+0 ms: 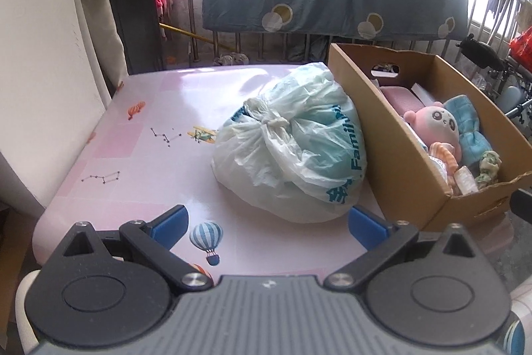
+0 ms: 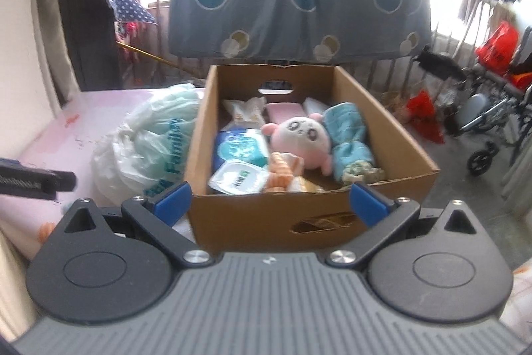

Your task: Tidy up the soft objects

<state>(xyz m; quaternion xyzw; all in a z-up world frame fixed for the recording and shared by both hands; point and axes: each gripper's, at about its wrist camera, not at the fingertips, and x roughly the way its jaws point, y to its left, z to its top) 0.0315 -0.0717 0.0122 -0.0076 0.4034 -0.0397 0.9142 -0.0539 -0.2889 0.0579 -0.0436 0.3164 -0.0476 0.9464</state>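
Two empty, wide-spread grippers, left gripper (image 1: 267, 223) and right gripper (image 2: 270, 200), hover over a pink table (image 1: 139, 135) where a knotted plastic bag (image 1: 292, 148) leans against a cardboard box (image 2: 266, 215) holding a pink plush toy (image 2: 301, 137).

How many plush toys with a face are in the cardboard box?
1. The pink plush toy lies in the middle of the cardboard box, beside a blue cloth. Others may be hidden underneath.

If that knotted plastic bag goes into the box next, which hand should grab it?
Probably the left. The left gripper faces the plastic bag directly, jaws open, nothing between. The right gripper, also open, points at the cardboard box, with the bag off to its side.
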